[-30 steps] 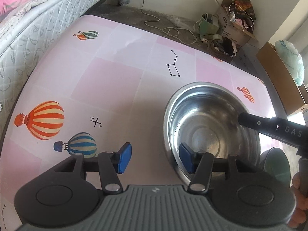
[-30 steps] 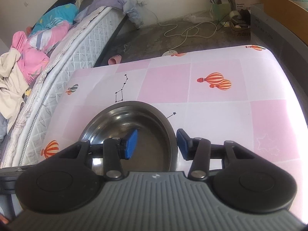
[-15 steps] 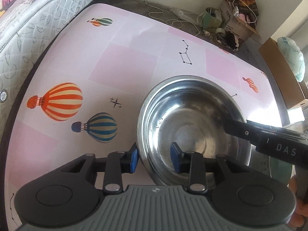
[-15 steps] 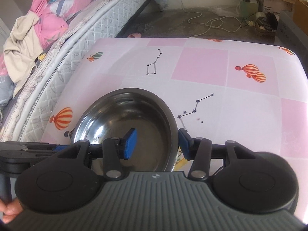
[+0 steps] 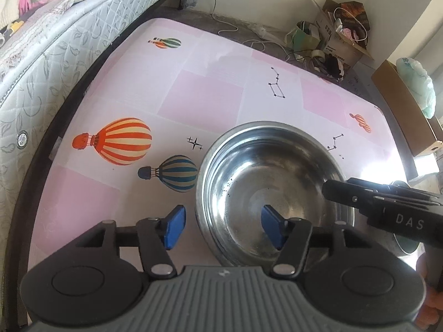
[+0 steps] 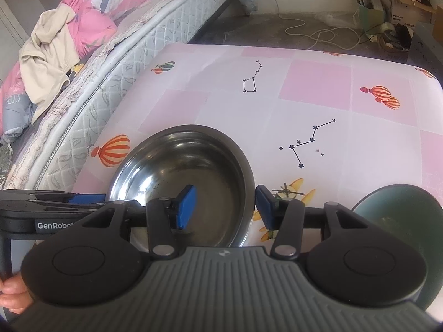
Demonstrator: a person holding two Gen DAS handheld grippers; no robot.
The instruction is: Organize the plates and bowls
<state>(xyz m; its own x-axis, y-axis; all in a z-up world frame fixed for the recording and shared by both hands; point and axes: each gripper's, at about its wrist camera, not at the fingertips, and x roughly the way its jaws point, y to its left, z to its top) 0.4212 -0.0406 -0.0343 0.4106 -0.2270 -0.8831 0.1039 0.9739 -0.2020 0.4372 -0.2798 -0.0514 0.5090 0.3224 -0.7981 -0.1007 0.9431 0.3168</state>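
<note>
One steel bowl (image 5: 272,191) on the balloon-print tabletop (image 5: 199,96); left hand-held gripper (image 5: 221,228) straddling its near rim, jaws just opened, pads clear. Right view: right hand-held gripper (image 6: 225,206) half-spread across the opposite rim, not pinching; green bowl (image 6: 398,215) beside, seemingly unsorted.

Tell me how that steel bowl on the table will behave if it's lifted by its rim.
The steel bowl looks rigid and probably light: thin walls. Its polished rim may slip between smooth pads. Being wide and shallow, it would likely tilt if held by one side only.
</note>
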